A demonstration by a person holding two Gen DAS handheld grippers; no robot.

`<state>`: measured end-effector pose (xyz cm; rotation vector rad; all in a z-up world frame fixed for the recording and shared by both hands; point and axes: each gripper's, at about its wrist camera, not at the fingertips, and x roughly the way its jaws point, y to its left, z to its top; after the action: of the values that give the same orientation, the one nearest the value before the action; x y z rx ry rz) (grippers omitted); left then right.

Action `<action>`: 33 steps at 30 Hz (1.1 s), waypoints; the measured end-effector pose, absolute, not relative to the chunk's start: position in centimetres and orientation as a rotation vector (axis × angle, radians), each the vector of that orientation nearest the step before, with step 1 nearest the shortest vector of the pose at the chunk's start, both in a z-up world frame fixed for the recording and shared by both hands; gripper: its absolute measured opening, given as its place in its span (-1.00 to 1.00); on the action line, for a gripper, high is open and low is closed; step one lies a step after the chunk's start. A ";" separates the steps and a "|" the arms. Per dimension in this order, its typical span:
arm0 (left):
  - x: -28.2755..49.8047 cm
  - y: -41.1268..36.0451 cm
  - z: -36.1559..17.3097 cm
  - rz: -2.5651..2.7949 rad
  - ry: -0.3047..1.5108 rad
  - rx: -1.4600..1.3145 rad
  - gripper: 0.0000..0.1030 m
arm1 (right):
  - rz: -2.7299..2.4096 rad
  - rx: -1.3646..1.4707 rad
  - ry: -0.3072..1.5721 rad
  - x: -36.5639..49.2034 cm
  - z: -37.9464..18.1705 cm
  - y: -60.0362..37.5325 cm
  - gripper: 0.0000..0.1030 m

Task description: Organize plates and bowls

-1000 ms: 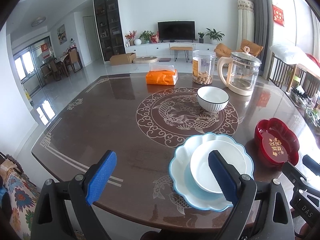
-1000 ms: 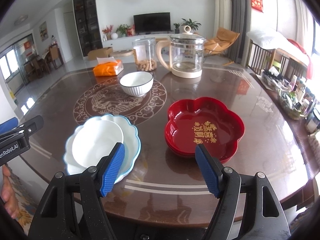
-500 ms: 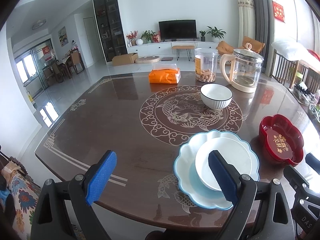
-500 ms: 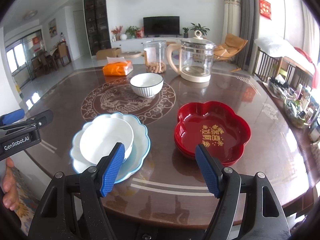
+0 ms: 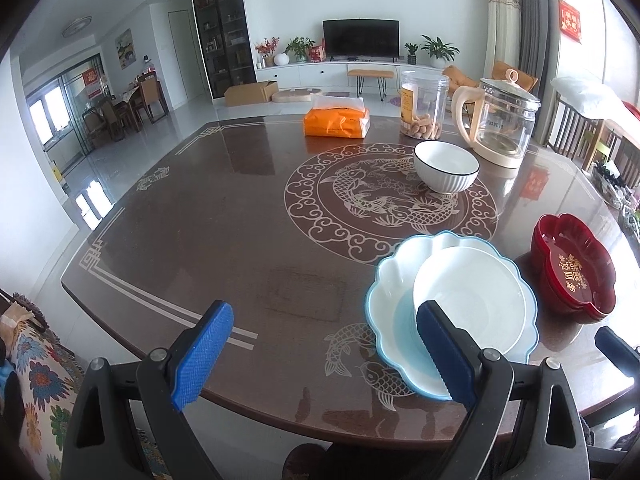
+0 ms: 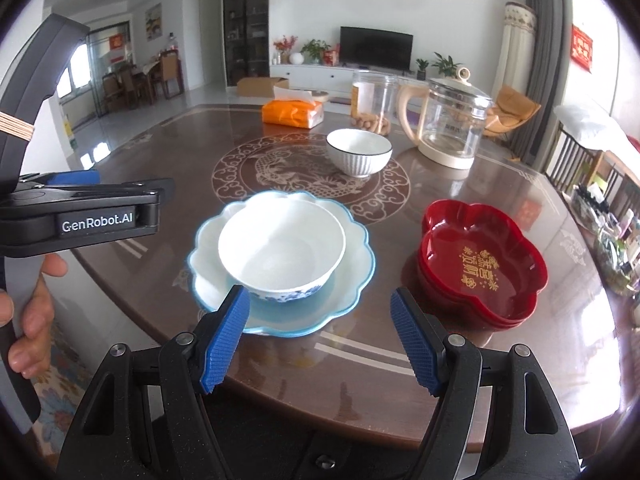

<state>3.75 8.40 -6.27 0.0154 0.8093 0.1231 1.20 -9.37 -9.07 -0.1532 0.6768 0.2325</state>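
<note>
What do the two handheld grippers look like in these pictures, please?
Both the left gripper and the right gripper have black plastic frames with silver screws and blue ribbed pads. The left one's side carries white "GenRobot.AI" lettering and a tan band.

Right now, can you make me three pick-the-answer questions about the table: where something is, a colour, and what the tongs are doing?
1. Where is the white bowl with blue flowers?
A. on the scalloped blue plate
B. inside the red dish
C. beside the kettle

2. What colour is the flower-shaped dish?
A. green
B. red
C. yellow

3. What are the right tongs doing?
A. squeezing a bowl
B. holding a plate
C. open, holding nothing

Answers: 1 A, the bowl sits on that plate. 2 B, it is glossy red with gold writing. 3 C, the blue pads stand wide apart, only table between them.
</note>
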 end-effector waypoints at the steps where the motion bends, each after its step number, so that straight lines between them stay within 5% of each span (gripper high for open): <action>1: 3.8 8.5 -6.5 0.122 0.818 0.007 0.80 | 0.234 -0.160 0.674 1.2 -9.1 -9.3 0.48; 33: 5.0 11.5 -8.3 0.152 0.864 -0.069 0.80 | 0.217 -0.019 0.714 2.8 -9.8 -11.6 0.48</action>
<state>4.96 11.51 -8.35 -0.0687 0.8644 0.1519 2.78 -11.58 -9.85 -0.0185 0.7143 0.2168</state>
